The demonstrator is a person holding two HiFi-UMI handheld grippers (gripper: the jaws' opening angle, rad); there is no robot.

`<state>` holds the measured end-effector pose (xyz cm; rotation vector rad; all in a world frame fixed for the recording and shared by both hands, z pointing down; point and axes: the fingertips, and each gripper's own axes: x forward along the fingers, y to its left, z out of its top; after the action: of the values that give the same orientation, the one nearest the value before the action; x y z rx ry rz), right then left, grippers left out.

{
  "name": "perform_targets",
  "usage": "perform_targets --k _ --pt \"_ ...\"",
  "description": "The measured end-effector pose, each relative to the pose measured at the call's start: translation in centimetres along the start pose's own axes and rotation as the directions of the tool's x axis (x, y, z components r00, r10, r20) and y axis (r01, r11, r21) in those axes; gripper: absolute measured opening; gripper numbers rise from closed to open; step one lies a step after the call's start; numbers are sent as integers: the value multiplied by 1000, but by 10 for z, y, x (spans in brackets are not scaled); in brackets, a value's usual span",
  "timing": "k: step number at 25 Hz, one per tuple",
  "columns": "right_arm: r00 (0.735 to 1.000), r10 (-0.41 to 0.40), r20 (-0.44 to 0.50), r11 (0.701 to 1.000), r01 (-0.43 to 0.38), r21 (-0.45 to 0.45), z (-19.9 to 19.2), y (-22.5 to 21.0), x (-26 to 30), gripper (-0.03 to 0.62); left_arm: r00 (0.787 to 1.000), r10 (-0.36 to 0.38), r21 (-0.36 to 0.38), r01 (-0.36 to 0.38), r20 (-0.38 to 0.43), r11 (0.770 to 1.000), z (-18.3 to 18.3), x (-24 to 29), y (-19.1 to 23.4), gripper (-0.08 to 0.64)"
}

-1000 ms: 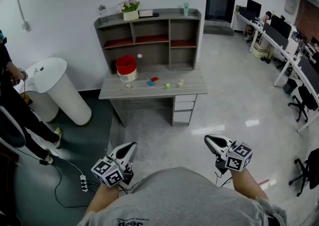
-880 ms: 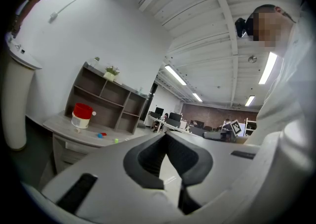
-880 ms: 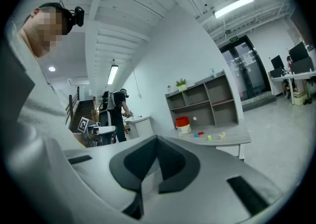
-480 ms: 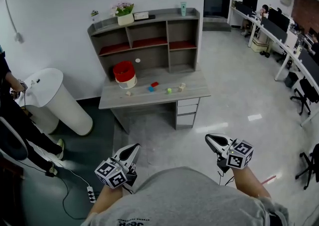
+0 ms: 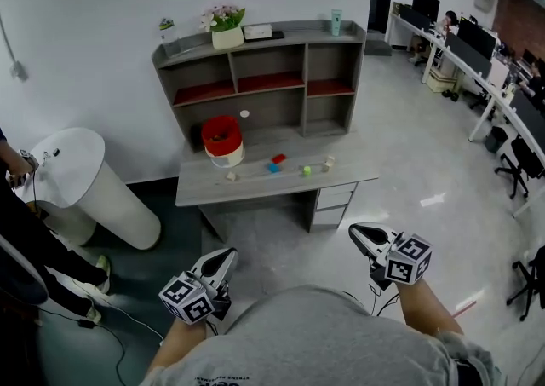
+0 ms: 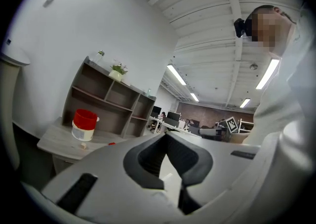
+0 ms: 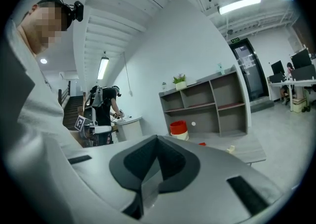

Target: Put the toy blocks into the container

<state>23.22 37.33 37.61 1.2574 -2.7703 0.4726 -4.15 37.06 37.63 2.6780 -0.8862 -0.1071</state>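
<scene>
- Head view: toy blocks [image 5: 278, 158] lie scattered on the desk [image 5: 255, 187] beside the red container [image 5: 222, 139], well apart from the left gripper [image 5: 223, 258] and right gripper [image 5: 362, 233].
- Left gripper view: jaws clenched, nothing between them.
- Right gripper view: jaws clenched, empty. The blocks look light and rigid, so pinch across flat faces.

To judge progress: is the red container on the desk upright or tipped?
Upright: the red container stands on its base on the desk, mouth up.
</scene>
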Motion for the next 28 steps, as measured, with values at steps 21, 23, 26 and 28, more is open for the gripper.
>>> perform_targets --k 21,23,26,28 --pt "978 157 -139 985 -164 -44 17 -314 221 21 965 259 -33 -257 34 966 31 225 161 9" --pt "971 180 -156 982 -187 -38 14 -337 232 23 963 268 -41 -267 22 963 30 254 169 9" --pt "965 191 -181 980 -199 -27 5 -364 244 24 964 265 -45 -265 -9 963 25 289 177 9" --pt "962 187 -201 980 -196 -22 -4 -380 249 35 964 263 -52 -264 -29 963 22 307 183 9"
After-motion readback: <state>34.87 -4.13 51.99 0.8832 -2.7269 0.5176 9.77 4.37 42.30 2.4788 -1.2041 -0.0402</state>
